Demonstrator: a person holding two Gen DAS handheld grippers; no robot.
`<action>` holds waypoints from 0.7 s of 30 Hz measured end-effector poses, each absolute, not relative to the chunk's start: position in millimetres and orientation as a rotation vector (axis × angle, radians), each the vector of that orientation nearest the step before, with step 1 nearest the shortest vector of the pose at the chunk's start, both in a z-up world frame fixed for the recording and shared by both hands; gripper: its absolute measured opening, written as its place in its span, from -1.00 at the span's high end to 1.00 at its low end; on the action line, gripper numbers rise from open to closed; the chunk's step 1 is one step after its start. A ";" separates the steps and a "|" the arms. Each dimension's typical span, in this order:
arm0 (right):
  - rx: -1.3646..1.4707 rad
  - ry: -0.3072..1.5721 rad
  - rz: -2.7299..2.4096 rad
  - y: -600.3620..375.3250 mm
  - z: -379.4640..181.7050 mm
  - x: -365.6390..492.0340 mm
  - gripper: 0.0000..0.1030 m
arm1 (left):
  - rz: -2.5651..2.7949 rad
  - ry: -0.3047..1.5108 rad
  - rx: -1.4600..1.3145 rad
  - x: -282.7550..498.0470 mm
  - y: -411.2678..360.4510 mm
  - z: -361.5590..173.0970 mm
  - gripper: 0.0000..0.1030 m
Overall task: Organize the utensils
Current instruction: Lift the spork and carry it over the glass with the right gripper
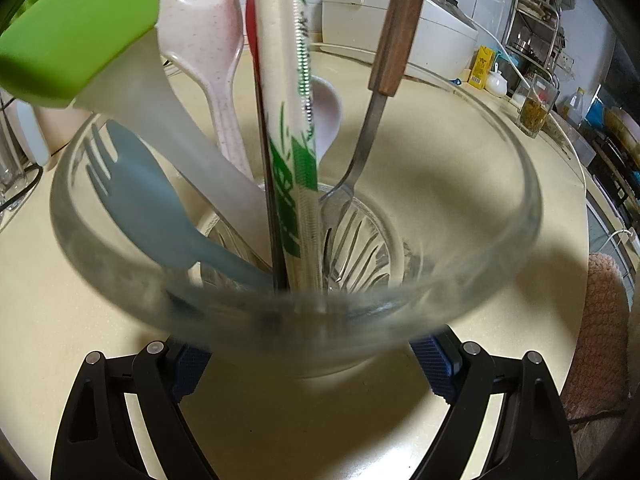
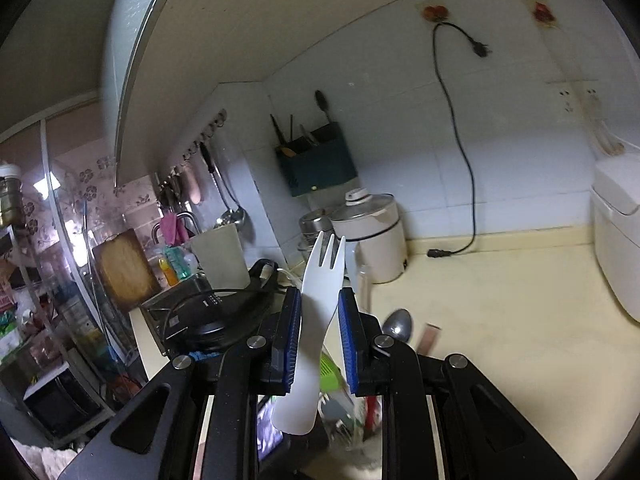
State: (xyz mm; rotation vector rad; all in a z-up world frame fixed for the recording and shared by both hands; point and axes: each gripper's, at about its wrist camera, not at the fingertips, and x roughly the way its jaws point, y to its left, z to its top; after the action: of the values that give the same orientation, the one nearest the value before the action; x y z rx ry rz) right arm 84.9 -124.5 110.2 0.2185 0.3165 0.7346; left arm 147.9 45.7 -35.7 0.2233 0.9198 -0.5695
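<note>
**Glass holder gripped by the left; one white spork in the right**

Left wrist view. The left gripper [image 1: 310, 364] has its two blue-padded fingers [image 1: 434, 364] set against opposite sides of one clear glass cup [image 1: 496, 236], which stands on the cream countertop [image 1: 80, 340]. Standing in the cup, counted: one blue plastic spork [image 1: 136, 196], tines up; one translucent spatula with a green head [image 1: 80, 32]; one wrapped pair of chopsticks [image 1: 294, 152] with green print; one metal fork with a wooden handle [image 1: 396, 40], tines down; one dark thin rod [image 1: 272, 208]. Behind the cup: one pink speckled spoon [image 1: 208, 52], one white spoon [image 1: 328, 112]; whether they stand inside cannot be told. One white rice cooker [image 1: 400, 20] sits behind.

Right wrist view. The right gripper [image 2: 320, 344] pinches one white spork [image 2: 316, 320] between its pads, tines up, above the counter. One metal spoon [image 2: 398, 324] shows just beyond the fingers. One white pot [image 2: 372, 232] stands near the wall.
</note>
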 end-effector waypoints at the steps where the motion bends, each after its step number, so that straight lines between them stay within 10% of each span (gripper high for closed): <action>1: 0.205 0.315 0.732 -120.7 106.4 85.6 0.63 | -0.568 0.920 0.228 148.0 45.5 -35.7 -0.74; 21: 0.060 0.294 0.656 -93.5 73.7 89.3 0.62 | -0.573 0.920 0.226 147.8 45.2 -35.0 -0.76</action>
State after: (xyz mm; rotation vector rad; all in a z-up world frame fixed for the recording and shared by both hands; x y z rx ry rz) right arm 89.3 -93.5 73.7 0.0601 0.2936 0.6565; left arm 147.8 45.2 -35.0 0.2255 0.9198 -0.5733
